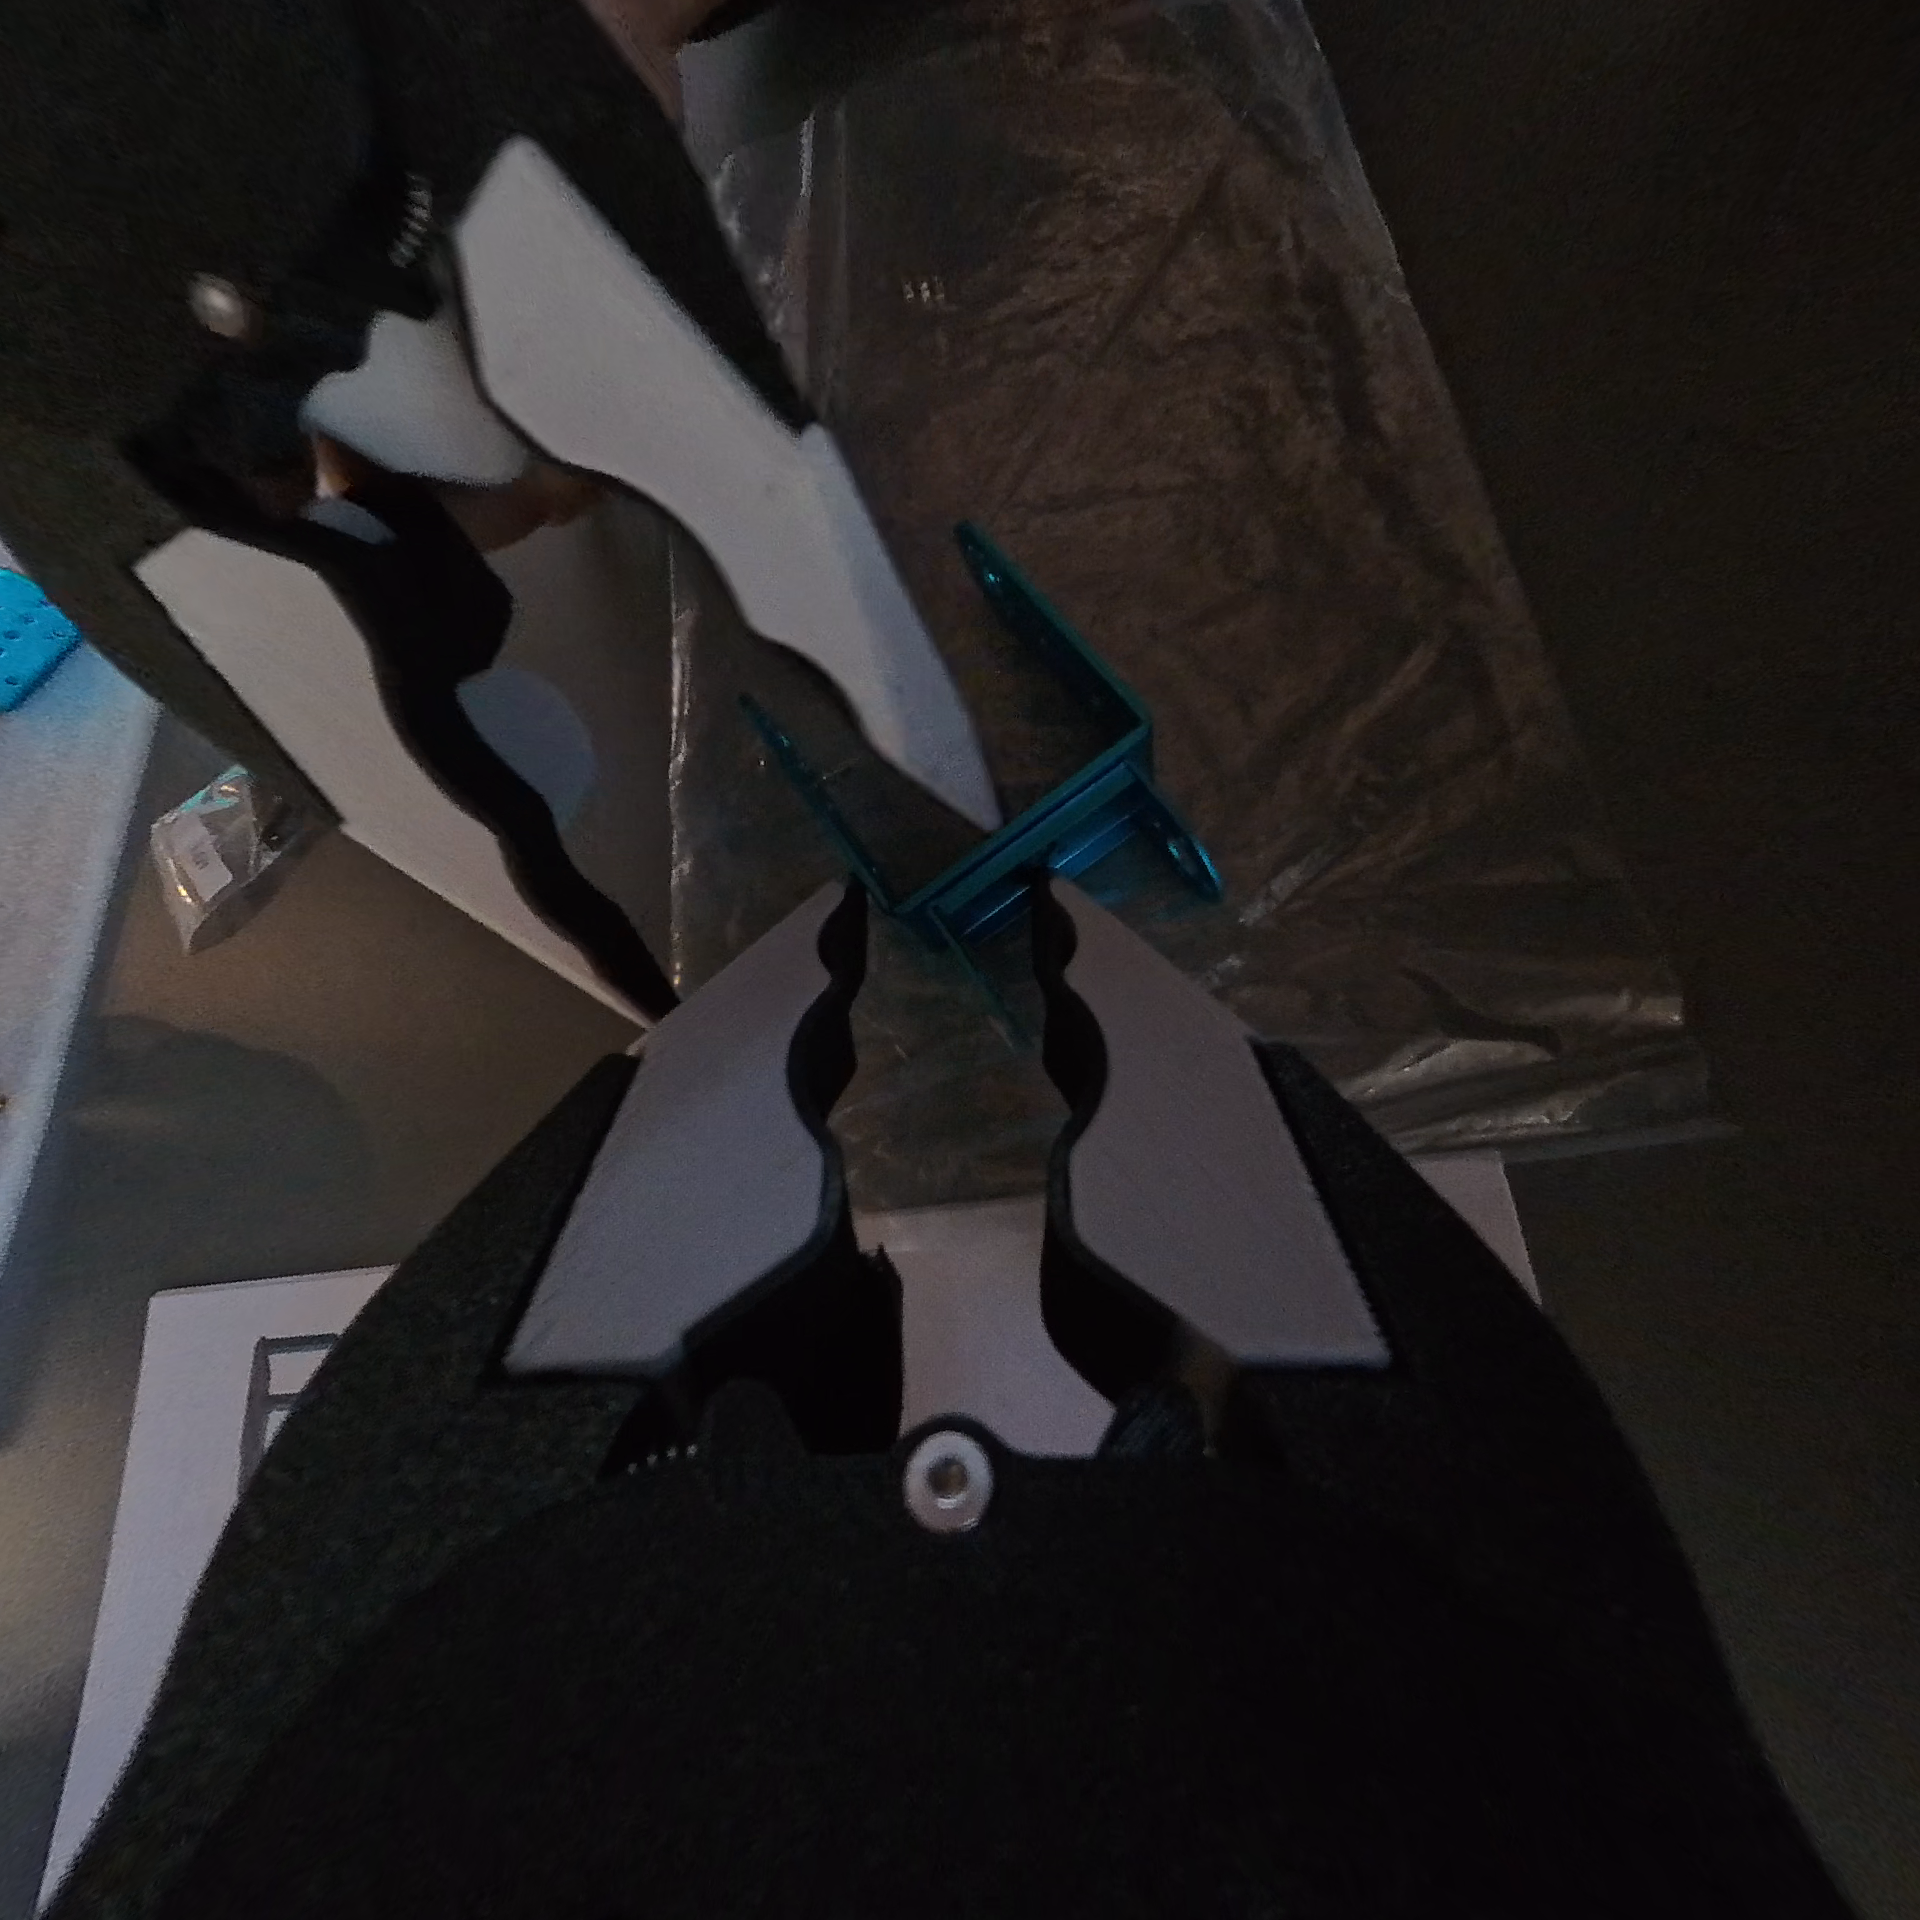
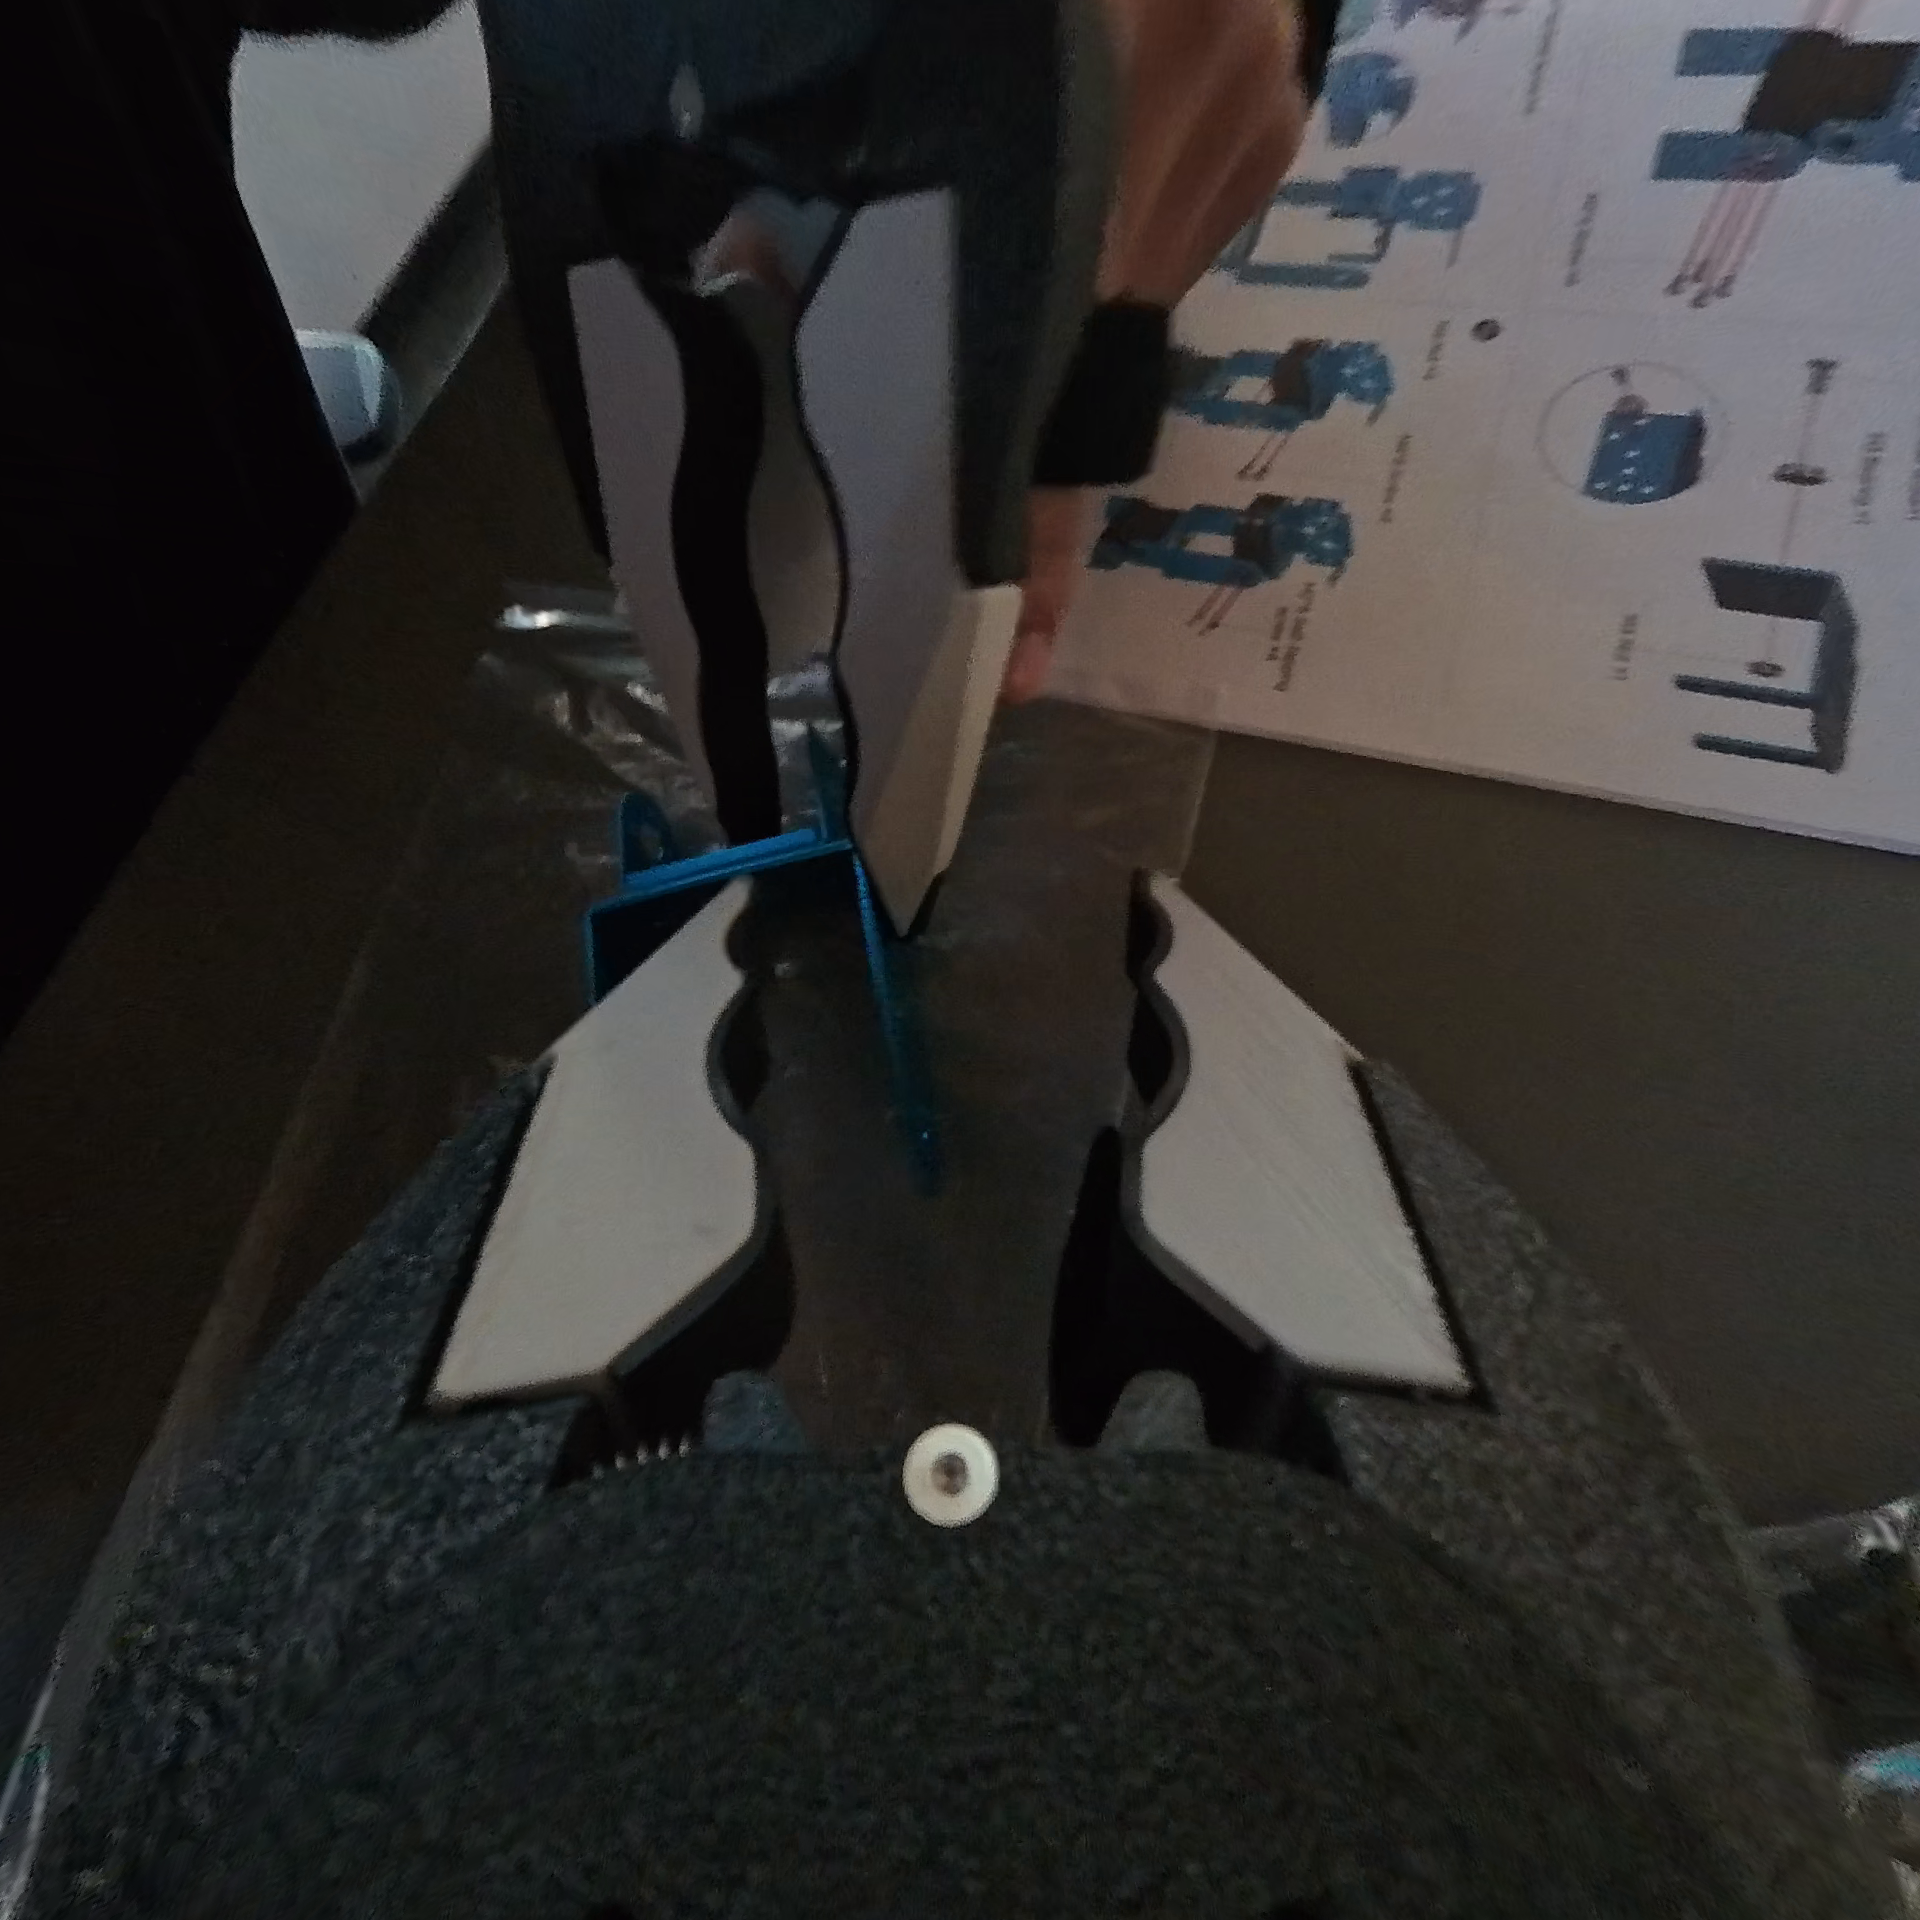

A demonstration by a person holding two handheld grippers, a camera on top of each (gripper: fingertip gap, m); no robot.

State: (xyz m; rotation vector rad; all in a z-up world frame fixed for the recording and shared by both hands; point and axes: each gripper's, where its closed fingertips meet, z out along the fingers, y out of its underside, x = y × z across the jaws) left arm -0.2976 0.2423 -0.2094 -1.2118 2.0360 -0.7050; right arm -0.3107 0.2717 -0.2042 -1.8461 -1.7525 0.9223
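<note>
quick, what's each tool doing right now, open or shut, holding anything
Left tool: shut on the blue bent metal bracket, gripping its flange.
Right tool: open, straddling one bracket plate, holding nothing.

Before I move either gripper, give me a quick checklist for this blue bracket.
1. left gripper closed on the blue bracket: ok, its tips pinch one edge.
2. right gripper open: ok, its jaws are wide apart.
3. Bracket wall inside the right gripper's gap: ok, a thin wall stands between the fingers.
4. Surface under the bracket free of snags: not ok, the crinkled plastic bag lies beneath it.
5. Grip firmness: cannot tell.
</note>
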